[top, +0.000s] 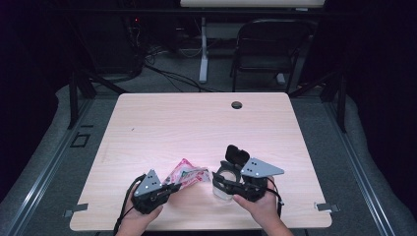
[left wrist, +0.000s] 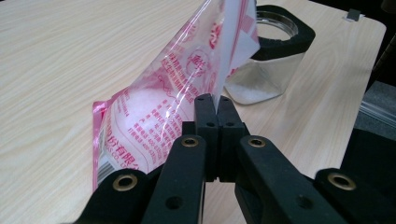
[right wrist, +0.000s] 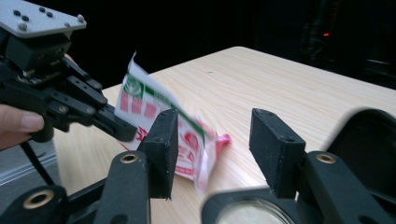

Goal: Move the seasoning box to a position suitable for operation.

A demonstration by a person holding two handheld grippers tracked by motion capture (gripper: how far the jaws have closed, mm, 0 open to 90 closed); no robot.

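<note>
Pink-and-white printed plastic pouch (left wrist: 154, 116) pinched at one edge, beside a clear glass jar with a black collar (left wrist: 275, 51) on the pale wooden table (top: 162, 123).

The left gripper (top: 169, 188) has its jaws pressed together on the pouch's edge, lifting that side while the far end rests on the table near the front edge. The right gripper (top: 222, 178) stands with jaws spread and nothing between them, just beside the jar. In the right gripper view the pouch is blurred and partly covered by one jaw, and the jar is cut off at the bottom edge. The pouch's print is too small to read; its contents can't be made out. White grains lie in the jar's bottom.
</note>
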